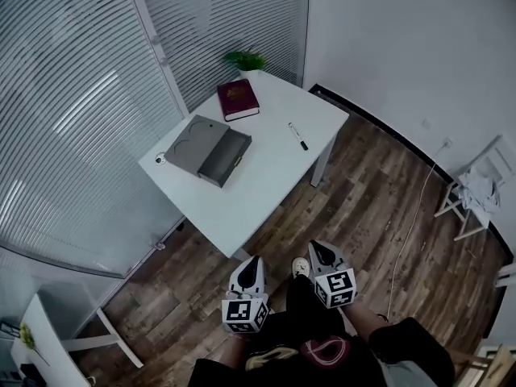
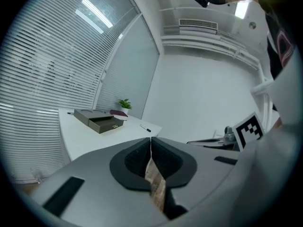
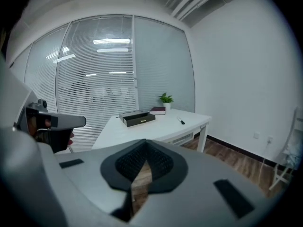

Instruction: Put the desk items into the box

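Both tools are held short of the desk, well apart from it. The left gripper has its jaws pressed together, empty, and so does the right gripper. Far ahead of them sits the grey box, its drawer pulled out; its contents cannot be made out. A maroon book lies beyond the box, and a marker to its right.

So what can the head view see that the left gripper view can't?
Only the head view: the white folding chair and the white cable lying across the floor. Only the left gripper view: the ceiling vent, and the left gripper seen up close with its jaws shut together. Both: the white table, the grey box, the red book, the plant and the pen.
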Available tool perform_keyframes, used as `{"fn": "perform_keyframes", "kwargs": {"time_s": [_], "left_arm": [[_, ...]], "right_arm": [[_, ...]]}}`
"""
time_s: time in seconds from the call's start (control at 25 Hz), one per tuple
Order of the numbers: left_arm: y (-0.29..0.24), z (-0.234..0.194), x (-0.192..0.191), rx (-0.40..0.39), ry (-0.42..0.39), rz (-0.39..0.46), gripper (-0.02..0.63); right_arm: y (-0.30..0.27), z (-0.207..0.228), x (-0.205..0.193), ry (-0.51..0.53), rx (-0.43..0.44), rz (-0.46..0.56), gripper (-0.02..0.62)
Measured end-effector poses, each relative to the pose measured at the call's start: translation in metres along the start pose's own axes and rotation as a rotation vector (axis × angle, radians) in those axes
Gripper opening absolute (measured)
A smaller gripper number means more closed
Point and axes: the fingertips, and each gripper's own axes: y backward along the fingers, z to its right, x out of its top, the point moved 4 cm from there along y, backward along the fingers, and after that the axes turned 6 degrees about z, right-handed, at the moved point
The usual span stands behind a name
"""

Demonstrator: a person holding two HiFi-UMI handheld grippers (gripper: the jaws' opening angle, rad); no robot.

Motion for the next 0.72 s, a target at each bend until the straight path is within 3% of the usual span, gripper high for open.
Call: {"fn": "perform_keyframes", "kwargs": {"time_s": [0.32,0.72], "left_arm": [[-0.057,-0.008,0.009,0.099,0.013,0.003,0.020],[-0.137,0.014,0.007,0.121,0.007,0.003,0.020]], "right_arm": [[-0.062,0.041,0.025,0.010,0.082,0.005,0.011],[-0.104,0.110,0.036,0.016,0.131,-0.004,0.011]]}}
